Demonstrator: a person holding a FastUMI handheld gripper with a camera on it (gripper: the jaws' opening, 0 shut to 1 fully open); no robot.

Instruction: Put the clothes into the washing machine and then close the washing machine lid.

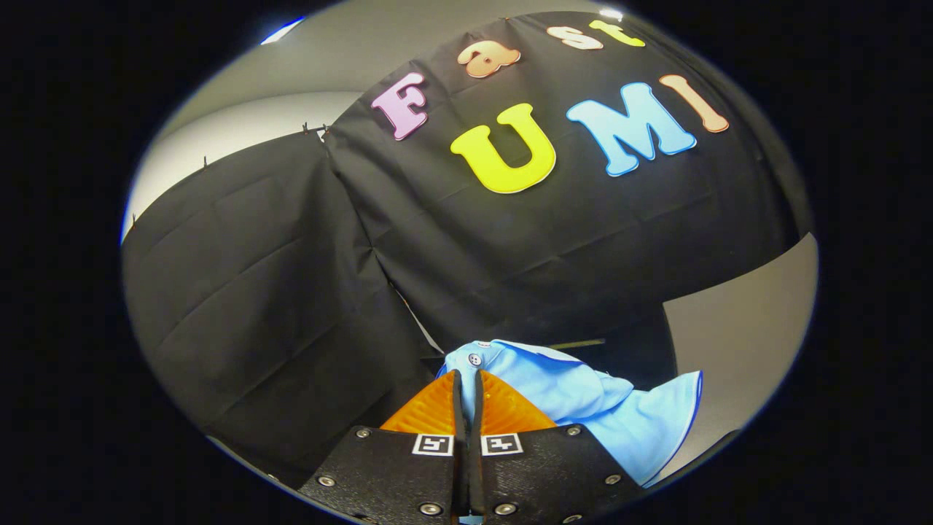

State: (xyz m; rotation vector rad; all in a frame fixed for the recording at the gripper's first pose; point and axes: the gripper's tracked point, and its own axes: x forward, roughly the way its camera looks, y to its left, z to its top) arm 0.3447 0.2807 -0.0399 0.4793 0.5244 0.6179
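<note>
Against black booth cloth (255, 292), gripper (466, 375) pinches one blue shirt (583, 401).

The shirt (583, 401) lies pinched between the gripper (467, 379) fingers, draping rightward, before the booth wall (510, 255).

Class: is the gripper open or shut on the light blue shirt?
Shut on it: the gripper has its fingers nearly together, pinching the light blue shirt, which hangs lifted.
</note>
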